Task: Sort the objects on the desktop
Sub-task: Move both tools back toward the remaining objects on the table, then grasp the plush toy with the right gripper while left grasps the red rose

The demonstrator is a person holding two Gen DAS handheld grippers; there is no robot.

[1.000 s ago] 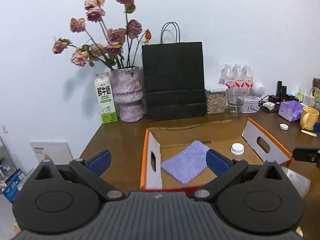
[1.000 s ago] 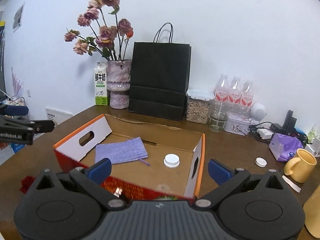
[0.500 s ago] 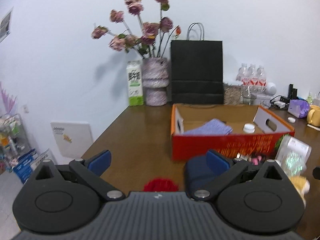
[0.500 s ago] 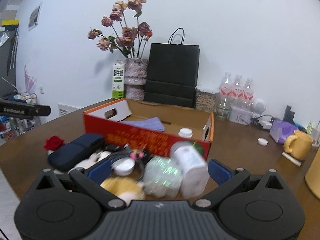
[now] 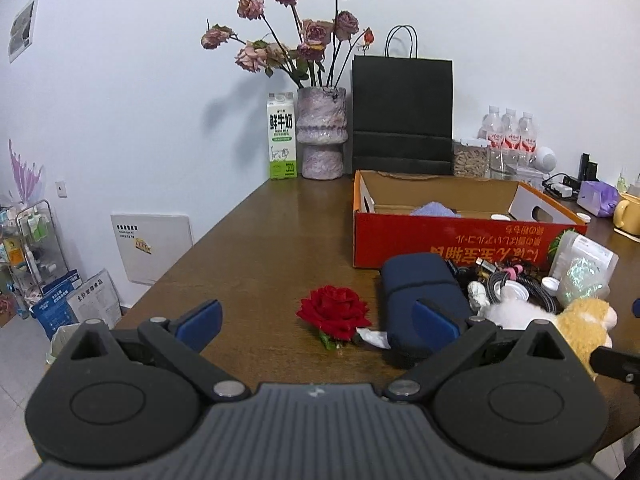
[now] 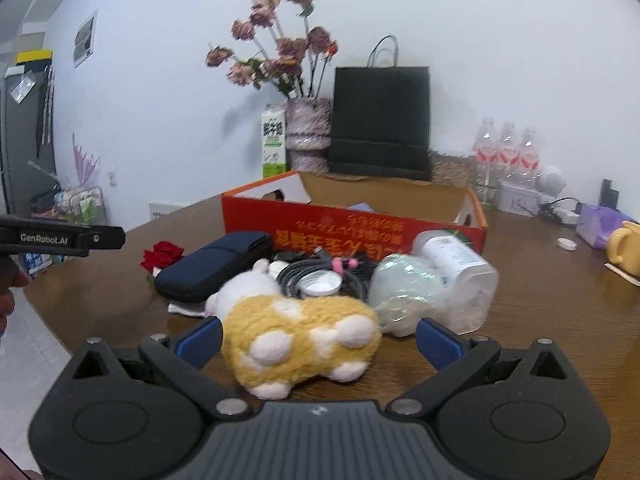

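yellow-and-white plush toy point(image 6: 300, 340) lies on brown wooden table point(image 5: 260, 256) between wide-open jaws of right gripper point(image 6: 318, 340); left gripper point(image 5: 316, 320) wide, empty, near red fabric rose point(image 5: 334, 312). risk: soft fur compresses, slips; clear plastic jar point(image 6: 436, 284) just beside gets nudged.

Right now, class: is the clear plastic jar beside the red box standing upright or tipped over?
Tipped over. The clear plastic jar lies on its side on the table.

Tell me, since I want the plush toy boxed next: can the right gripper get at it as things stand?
Probably yes. The right gripper is open with the yellow plush toy lying between its fingers, nothing in front of it; the plastic jar lies close beside.
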